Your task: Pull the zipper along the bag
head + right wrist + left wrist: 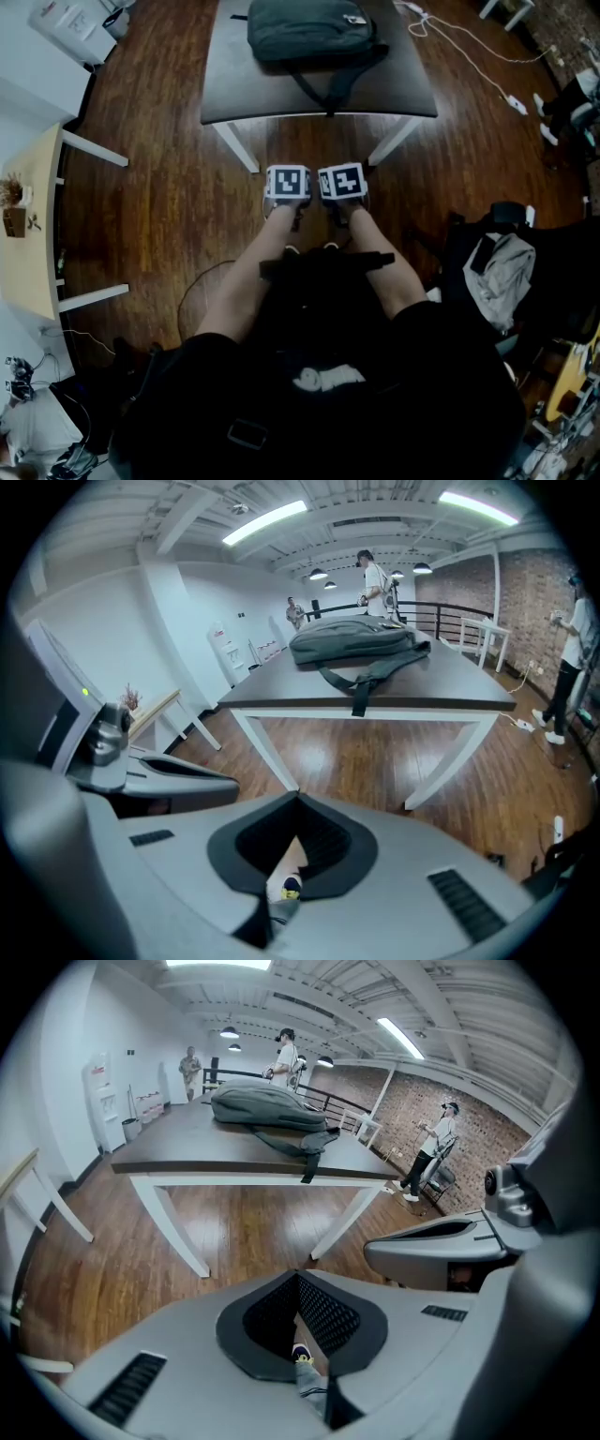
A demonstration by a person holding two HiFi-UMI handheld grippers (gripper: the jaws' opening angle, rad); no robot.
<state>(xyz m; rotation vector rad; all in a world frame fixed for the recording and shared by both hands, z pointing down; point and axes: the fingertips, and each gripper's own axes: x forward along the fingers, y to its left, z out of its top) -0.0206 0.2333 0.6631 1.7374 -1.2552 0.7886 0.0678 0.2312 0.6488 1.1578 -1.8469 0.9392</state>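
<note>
A dark grey-green bag (314,28) lies on the far part of a dark-topped table (234,89) with white legs. One of its straps (323,94) hangs over the near edge. Both grippers are held side by side over the wooden floor, well short of the table. My left gripper (288,183) and right gripper (342,181) each have their jaws together with nothing between them. The left gripper view shows the bag (267,1108) far ahead, above the closed tips of the left gripper (298,1276). In the right gripper view the bag (356,641) is equally distant from the right gripper (298,794).
A pale side table (28,216) stands at the left. Clothes and dark bags (506,262) are piled at the right, and white cables (469,37) run across the floor beyond the table. Several people (284,1054) stand behind the table, and another person (441,1143) is by the brick wall.
</note>
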